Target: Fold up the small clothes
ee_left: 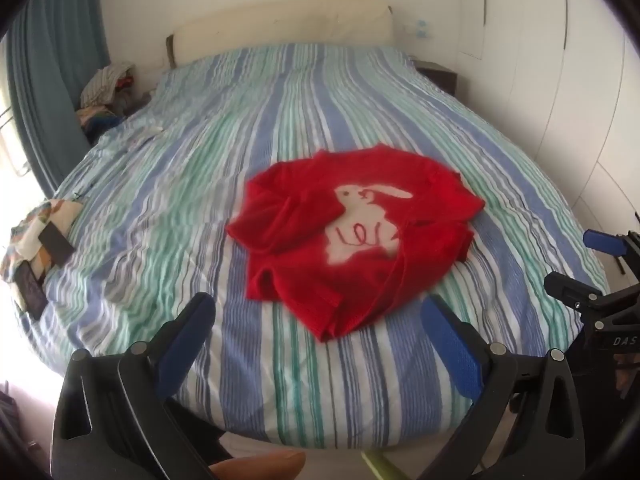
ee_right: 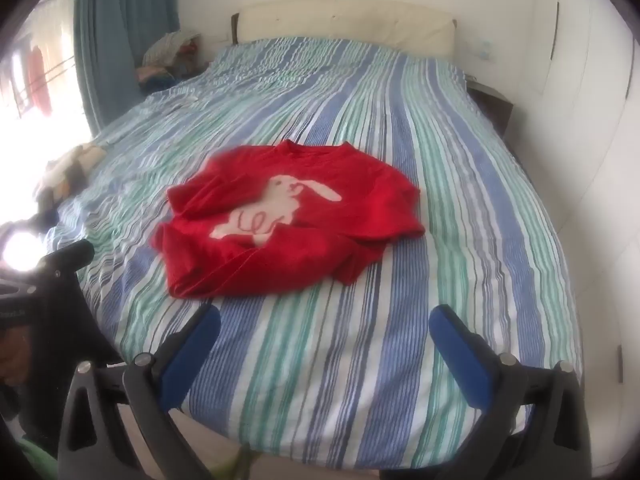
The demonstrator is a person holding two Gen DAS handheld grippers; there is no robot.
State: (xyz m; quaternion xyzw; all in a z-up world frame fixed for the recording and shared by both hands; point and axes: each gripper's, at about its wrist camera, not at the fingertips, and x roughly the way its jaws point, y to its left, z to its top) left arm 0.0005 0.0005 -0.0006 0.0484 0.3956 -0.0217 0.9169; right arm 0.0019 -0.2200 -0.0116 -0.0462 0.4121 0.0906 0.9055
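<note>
A small red shirt (ee_left: 352, 236) with a white rabbit print lies crumpled on the striped bedspread (ee_left: 280, 128), near the bed's foot. It also shows in the right wrist view (ee_right: 292, 216). My left gripper (ee_left: 318, 316) is open and empty, just short of the shirt's near hem. My right gripper (ee_right: 324, 324) is open and empty above the bedspread (ee_right: 440, 160), a little nearer than the shirt. The right gripper also shows at the right edge of the left wrist view (ee_left: 600, 272). The left gripper shows at the left edge of the right wrist view (ee_right: 60, 264).
A pile of clothes (ee_left: 104, 92) sits at the head of the bed on the left. A patterned cloth with dark items (ee_left: 36, 248) lies at the bed's left edge. A cream headboard (ee_left: 280, 28) is at the far end. White wardrobes (ee_left: 560, 80) stand on the right.
</note>
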